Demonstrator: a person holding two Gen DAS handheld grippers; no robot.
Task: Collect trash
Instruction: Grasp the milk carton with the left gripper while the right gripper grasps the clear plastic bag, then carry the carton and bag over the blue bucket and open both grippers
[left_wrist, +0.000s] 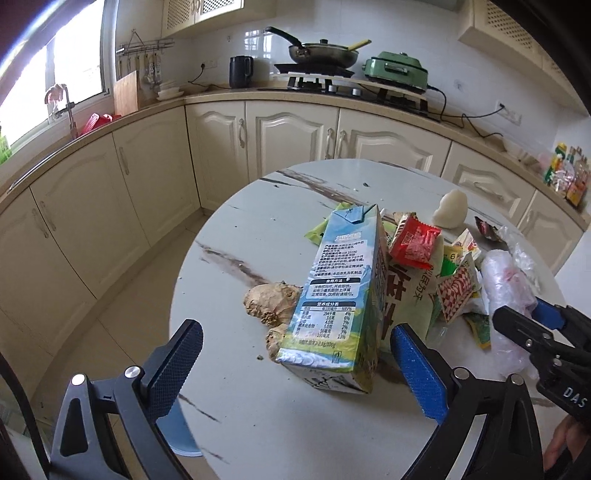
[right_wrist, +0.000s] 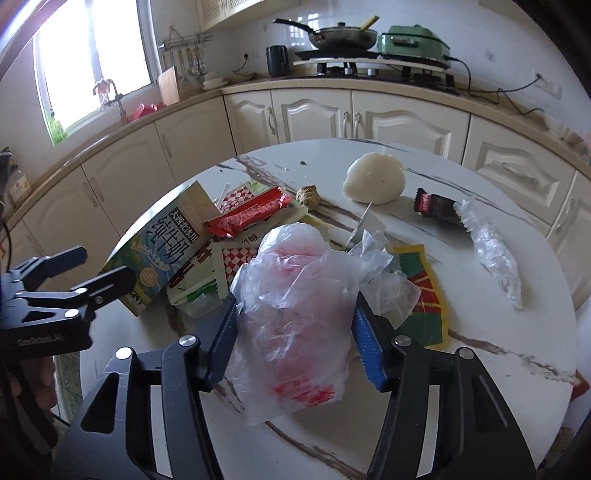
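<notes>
We are pinching the crumpled plastic bag (right_wrist: 291, 317) in the right gripper (right_wrist: 295, 332), seemingly gripped, while the left gripper (left_wrist: 295, 369), wide open and empty, is straddling the milk carton (left_wrist: 340, 295) at twelve o'clock, needing closure next.

Bench (left_wrist: 258, 424) surface bare from 6 to 11 o'clock of the milk carton (left_wrist: 332, 291). Ginger root (left_wrist: 273, 299) touches its 9 o'clock side; wrapper pile (left_wrist: 436, 266) blocks 3 o'clock.

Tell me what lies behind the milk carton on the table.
Behind the milk carton, a ginger root pokes out on its left and a red wrapper on its right. Anything directly behind it stays hidden.
</notes>
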